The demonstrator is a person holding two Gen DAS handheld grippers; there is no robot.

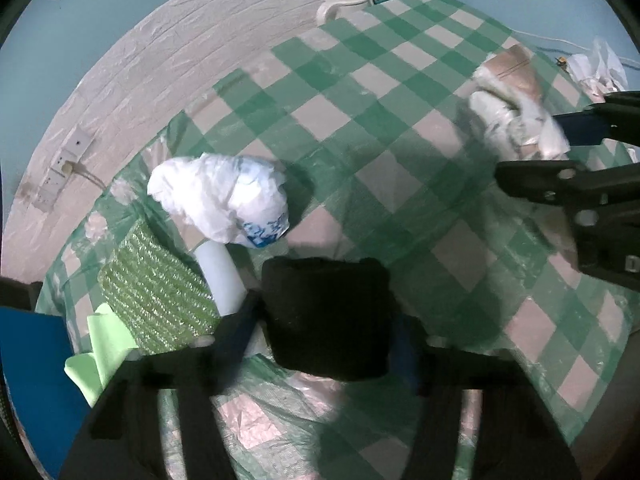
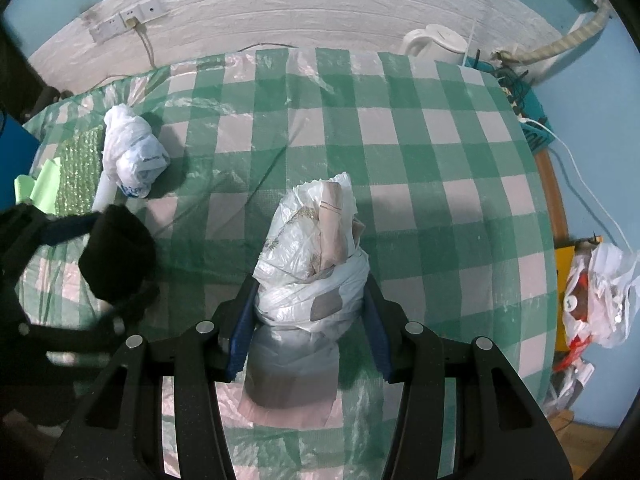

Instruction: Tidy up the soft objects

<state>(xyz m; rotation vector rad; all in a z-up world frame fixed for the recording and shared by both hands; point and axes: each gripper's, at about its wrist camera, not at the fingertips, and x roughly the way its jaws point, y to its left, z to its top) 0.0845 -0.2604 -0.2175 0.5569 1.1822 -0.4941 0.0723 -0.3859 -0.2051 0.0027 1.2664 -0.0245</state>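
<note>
A black soft block sits between the blue pads of my left gripper, which press its two sides just above the green checked tablecloth. From the right wrist view the same block shows at the left, held in the left gripper's fingers. My right gripper is shut on a crumpled white plastic bag bundle with beige wrapping inside, its pads squeezing the lower part. In the left wrist view that bundle is at the right, in the right gripper.
A white-and-blue plastic bag bundle lies at the table's left, beside a white cylinder, a glittery green pad and a pale green sheet. A white kettle stands at the far edge. Another filled bag hangs off the table's right side.
</note>
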